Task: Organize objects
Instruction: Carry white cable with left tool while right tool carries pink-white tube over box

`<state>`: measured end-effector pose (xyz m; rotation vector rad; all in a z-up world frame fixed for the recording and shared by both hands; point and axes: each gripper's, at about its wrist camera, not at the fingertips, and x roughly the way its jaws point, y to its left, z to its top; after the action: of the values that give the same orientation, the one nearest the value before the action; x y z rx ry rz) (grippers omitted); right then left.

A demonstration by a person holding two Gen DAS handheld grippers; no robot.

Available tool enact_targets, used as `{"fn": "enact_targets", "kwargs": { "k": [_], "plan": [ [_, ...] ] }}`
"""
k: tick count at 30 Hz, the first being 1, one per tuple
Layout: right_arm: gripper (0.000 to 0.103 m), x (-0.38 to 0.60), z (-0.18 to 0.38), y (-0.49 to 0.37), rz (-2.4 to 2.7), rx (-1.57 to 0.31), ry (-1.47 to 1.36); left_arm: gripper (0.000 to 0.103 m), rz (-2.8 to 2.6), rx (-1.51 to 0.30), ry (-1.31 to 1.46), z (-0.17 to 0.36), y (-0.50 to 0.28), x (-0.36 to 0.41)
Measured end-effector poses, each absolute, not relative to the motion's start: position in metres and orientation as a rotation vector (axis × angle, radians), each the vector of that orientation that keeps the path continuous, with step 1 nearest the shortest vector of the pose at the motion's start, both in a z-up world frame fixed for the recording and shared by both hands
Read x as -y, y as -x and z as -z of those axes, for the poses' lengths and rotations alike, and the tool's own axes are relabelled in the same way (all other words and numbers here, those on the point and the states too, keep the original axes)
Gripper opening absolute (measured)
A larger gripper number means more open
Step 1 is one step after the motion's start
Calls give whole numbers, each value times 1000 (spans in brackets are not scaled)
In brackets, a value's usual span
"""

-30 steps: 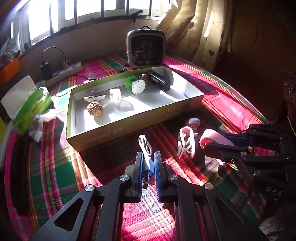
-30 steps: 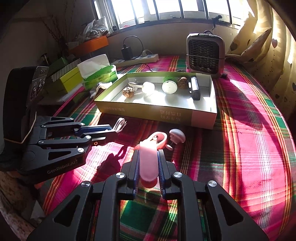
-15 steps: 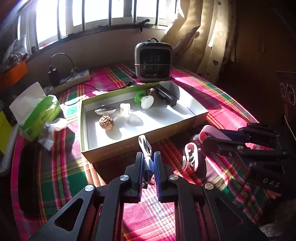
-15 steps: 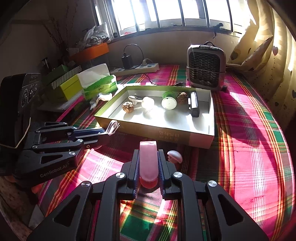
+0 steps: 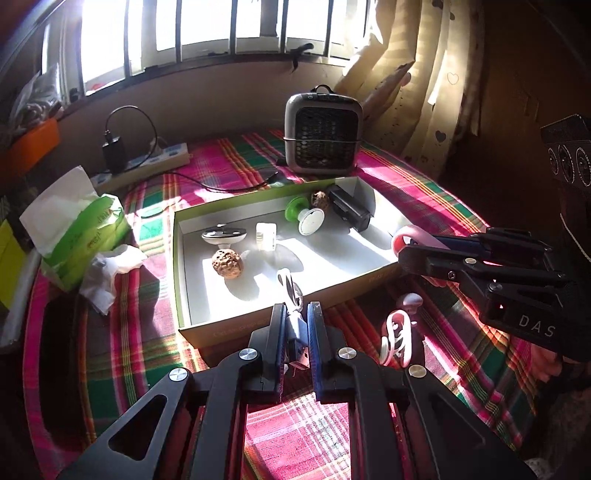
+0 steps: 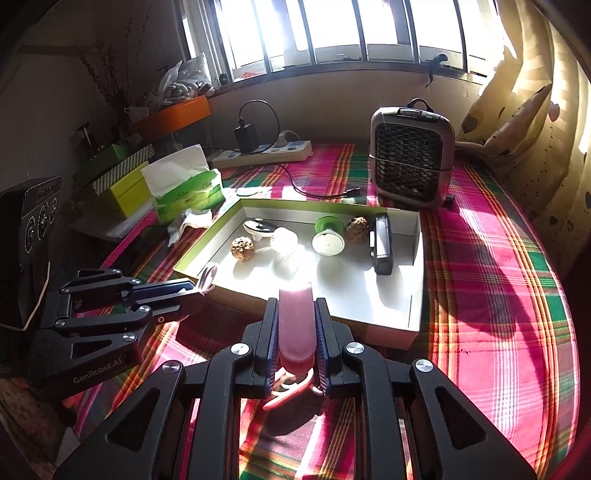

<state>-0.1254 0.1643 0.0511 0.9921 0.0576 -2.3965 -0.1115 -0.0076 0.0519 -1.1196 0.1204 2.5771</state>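
Left tongs (image 5: 295, 325): clamped on white USB cable (image 5: 290, 291), raised for boxing. Right tongs (image 6: 295, 332): clamped on pink clip (image 6: 294, 317), likewise. Beyond: green box (image 6: 413, 325), receiving sorted items, on plaid tabletop (image 6: 498, 295).

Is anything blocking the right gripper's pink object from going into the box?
Nothing visible. The right gripper holds the pink object at the box's near wall; the white floor beyond it is bare.

hard sunlight pours through the barred window (image 5: 207, 33), blowing out the panes and glaring off the white floor of the box (image 6: 413, 280). long dark shadows cross the tablecloth (image 6: 517, 295); corners sink into near-black, perhaps vignetting. edges bow strongly.
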Motion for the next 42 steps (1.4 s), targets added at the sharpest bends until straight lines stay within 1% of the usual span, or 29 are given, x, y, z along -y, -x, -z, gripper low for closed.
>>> {"fn": "enact_targets", "kwargs": {
  "k": [15, 23, 42],
  "plan": [
    [19, -145, -58, 186, 2388, -68, -1016, 10, -2598, -66, 1170, -43, 141, 17],
    [19, -126, -48, 219, 2353, -65, -1070, 10, -2605, -49, 1188, -37, 153, 18],
    [19, -106, -31, 246, 2300, -91, -1140, 9, -2580, -41, 1269, -18, 173, 21]
  ]
}}
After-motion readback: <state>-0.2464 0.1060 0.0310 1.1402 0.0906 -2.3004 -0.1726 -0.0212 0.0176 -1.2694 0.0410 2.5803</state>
